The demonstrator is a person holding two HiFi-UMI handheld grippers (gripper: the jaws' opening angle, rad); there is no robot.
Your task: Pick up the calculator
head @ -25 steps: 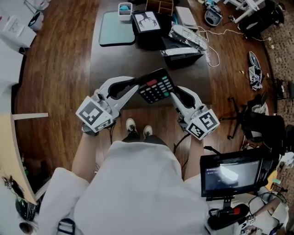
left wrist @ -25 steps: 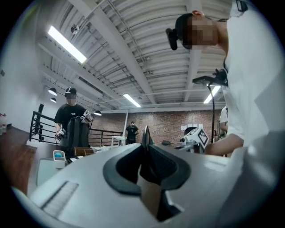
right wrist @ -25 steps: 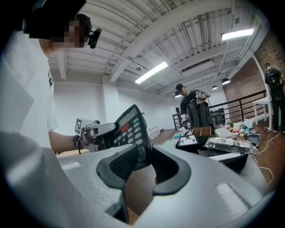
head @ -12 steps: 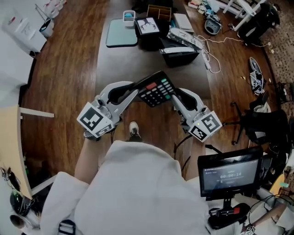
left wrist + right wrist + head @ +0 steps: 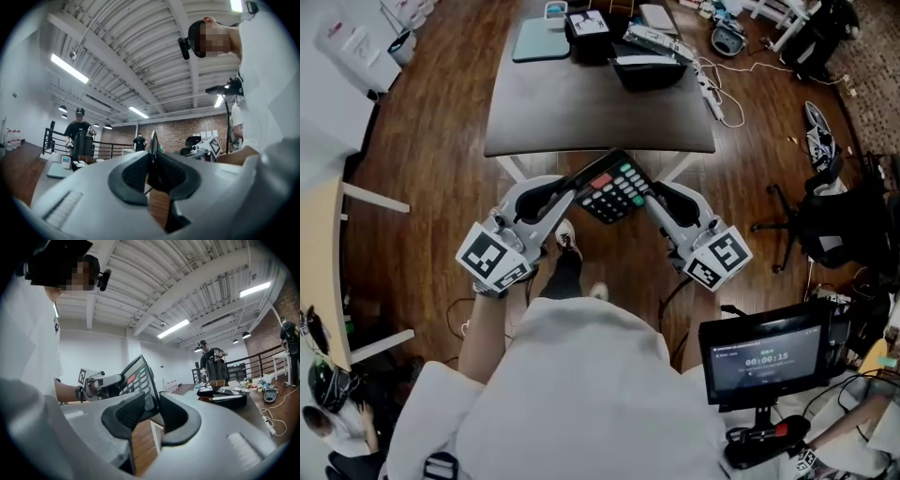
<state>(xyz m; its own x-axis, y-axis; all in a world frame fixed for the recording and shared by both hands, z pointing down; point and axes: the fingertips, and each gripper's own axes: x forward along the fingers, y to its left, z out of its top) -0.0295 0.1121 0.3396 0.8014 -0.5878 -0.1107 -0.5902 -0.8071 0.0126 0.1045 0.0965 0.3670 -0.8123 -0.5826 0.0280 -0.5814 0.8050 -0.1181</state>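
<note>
Left gripper [image 5: 578,181] and right gripper [image 5: 648,198] fingers [image 5: 176,414] pinch the flat black calculator [image 5: 617,186], up past the dark surface's [image 5: 581,103] near edge. Picking up looks done; next, hold steady.

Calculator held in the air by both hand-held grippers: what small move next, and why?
Probably hold it level: the calculator is in the air, off the table, pinched at its edges by the left hand-held gripper and right hand-held gripper.

My left claw [image 5: 575,185] and right claw [image 5: 649,194]: pale grey shells, dark pads [image 5: 130,177], black-and-white marker cube [image 5: 494,255] behind each. I'm in a white short-sleeved shirt [image 5: 581,394].
</note>
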